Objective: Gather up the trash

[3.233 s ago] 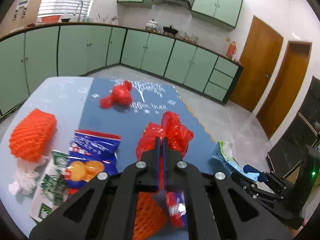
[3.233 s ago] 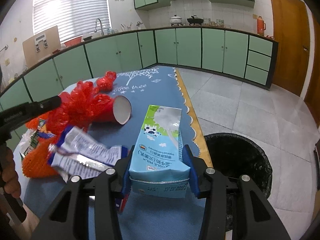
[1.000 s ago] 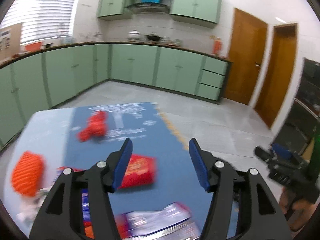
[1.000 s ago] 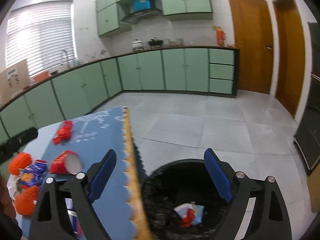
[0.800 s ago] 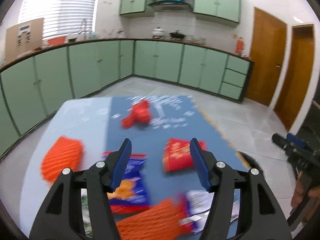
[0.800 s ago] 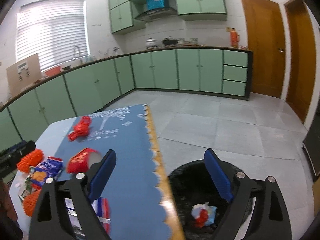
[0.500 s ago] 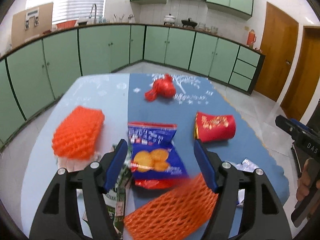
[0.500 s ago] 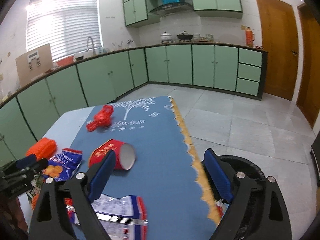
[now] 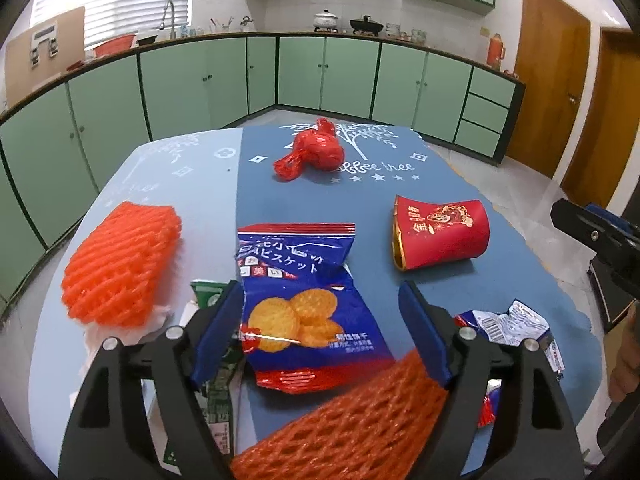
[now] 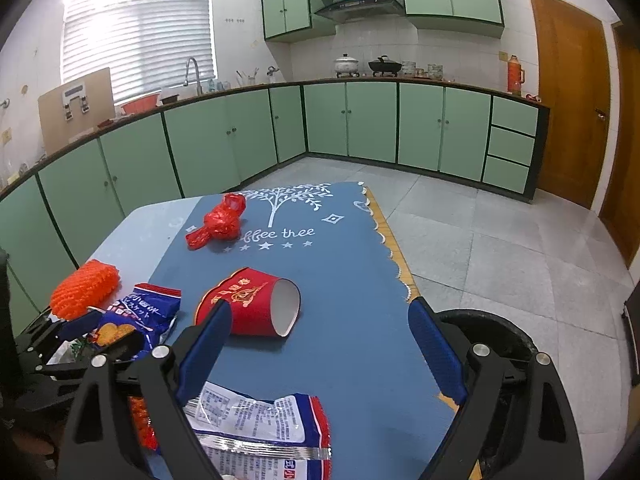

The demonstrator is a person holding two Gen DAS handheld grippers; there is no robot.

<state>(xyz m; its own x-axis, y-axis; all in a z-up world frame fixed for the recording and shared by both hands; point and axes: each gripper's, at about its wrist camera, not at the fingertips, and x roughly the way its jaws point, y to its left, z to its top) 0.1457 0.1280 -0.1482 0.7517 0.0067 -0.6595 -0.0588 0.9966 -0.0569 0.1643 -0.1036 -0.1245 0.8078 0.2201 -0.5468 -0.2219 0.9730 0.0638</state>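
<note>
At the lower centre of the left wrist view, the left gripper [image 9: 320, 312] has just been opening; its jaws are apart and empty over the biscuit wrapper [image 9: 308, 312], likely its next pick. The right gripper [image 10: 320, 340] gapes empty near the red paper cup [image 10: 252, 308], beside the black bin [image 10: 496, 332].

1. Blue cloth [image 10: 352, 280] on the worktop: white lettering beneath a tree drawing, legible as "ffee thee"; the first letters are hidden behind a red wrapper [image 10: 218, 226].
2. Biscuit bag [image 9: 304, 300]: white Japanese katakana, "ビスケット".
3. Red paper cup [image 9: 440, 236]: gold character "金".
4. Remaining print illegible.
</note>
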